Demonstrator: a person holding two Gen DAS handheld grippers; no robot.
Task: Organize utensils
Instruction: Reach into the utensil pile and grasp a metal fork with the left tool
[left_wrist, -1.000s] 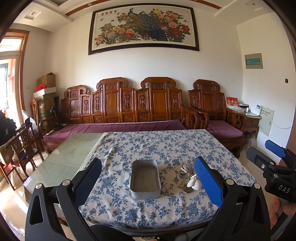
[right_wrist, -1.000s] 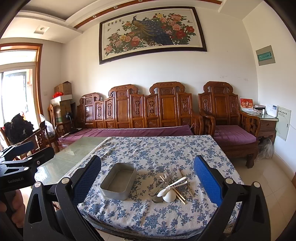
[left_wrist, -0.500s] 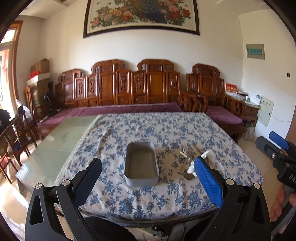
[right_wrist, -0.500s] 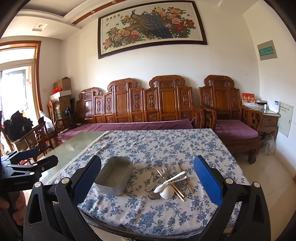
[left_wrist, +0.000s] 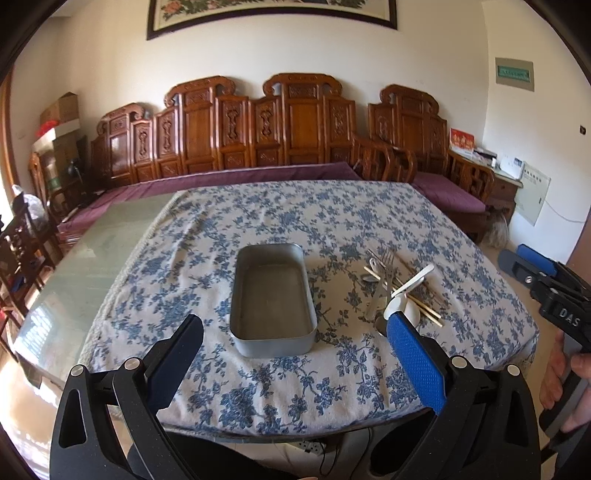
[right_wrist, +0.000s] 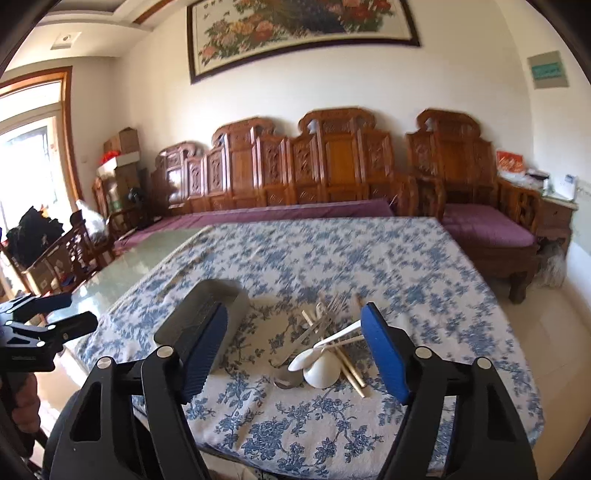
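An empty grey metal box (left_wrist: 272, 295) lies on the blue-flowered tablecloth (left_wrist: 295, 221). To its right is a pile of utensils (left_wrist: 397, 286): a fork, metal spoons, white ceramic spoons and chopsticks. My left gripper (left_wrist: 293, 325) hangs open over the table's near edge, in front of the box. My right gripper (right_wrist: 295, 323) is above the near edge too; its jaws are closing with nothing between them, and the utensil pile (right_wrist: 325, 347) lies just beyond its fingertips. The box (right_wrist: 225, 295) is partly hidden behind its left finger.
The cloth leaves a strip of glass tabletop (left_wrist: 92, 251) bare on the left. Carved wooden benches with purple cushions (left_wrist: 258, 173) stand behind the table. Chairs (right_wrist: 74, 247) are at the left. A hand holds the right gripper's handle (left_wrist: 565, 354) at the left view's right edge.
Both grippers have come down and forward toward the table, so box and utensils look larger. The right gripper's fingers have drawn closer together.
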